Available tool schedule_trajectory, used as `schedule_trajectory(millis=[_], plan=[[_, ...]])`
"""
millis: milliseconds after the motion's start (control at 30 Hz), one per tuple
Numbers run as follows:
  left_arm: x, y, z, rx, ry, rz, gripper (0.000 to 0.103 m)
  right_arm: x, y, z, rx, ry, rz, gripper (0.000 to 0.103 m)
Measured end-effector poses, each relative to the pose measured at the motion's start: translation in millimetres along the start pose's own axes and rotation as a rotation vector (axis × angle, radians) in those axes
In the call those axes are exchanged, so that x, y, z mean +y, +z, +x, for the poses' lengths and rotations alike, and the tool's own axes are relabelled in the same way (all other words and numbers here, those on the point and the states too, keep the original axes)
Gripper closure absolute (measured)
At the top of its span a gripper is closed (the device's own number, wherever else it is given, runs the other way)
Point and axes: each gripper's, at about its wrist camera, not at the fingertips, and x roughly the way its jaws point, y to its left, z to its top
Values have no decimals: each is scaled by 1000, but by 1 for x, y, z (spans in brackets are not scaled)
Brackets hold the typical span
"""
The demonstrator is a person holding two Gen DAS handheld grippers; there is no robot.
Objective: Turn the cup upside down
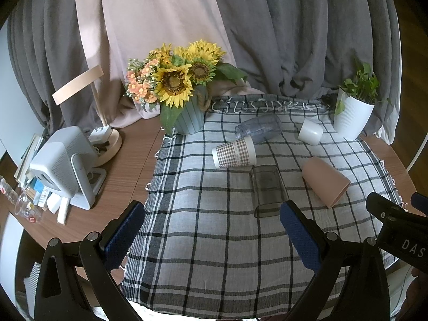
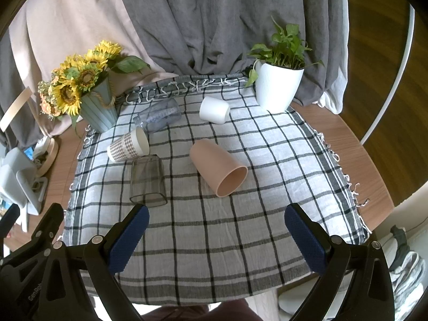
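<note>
Cloth in grey and black check is covering most of the table, and five cups are lying on their sides on it. You are holding both grippers back at the near edge, left gripper and right gripper each with fingers spread wide and gripping nothing. The pink cup, mouth facing you, is sitting nearest the right gripper, so I'd judge it the natural first target: close across its wall near the middle, lift it clear, then set it rim-down. The smoky square cup is lying just left of it. Lettering reading "DAS" is showing on the right gripper in the left view, "GenRob" on the left one.
</note>
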Motion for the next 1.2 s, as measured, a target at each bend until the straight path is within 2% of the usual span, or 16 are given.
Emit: schedule_trajectory(millis=[533,767,1000,1200], plan=[[-1,0,1,3,0,-1,0,0,1,3,4,-1,1,1],[-7,-3,16,41,-7,23,0,2,1,7,20,2,-10,1],[-4,14,42,101,-69,116,0,17,10,23,28,-2,3,1],[2,35,71,118,-86,221,0,30,20,43,64,-21,82,1]])
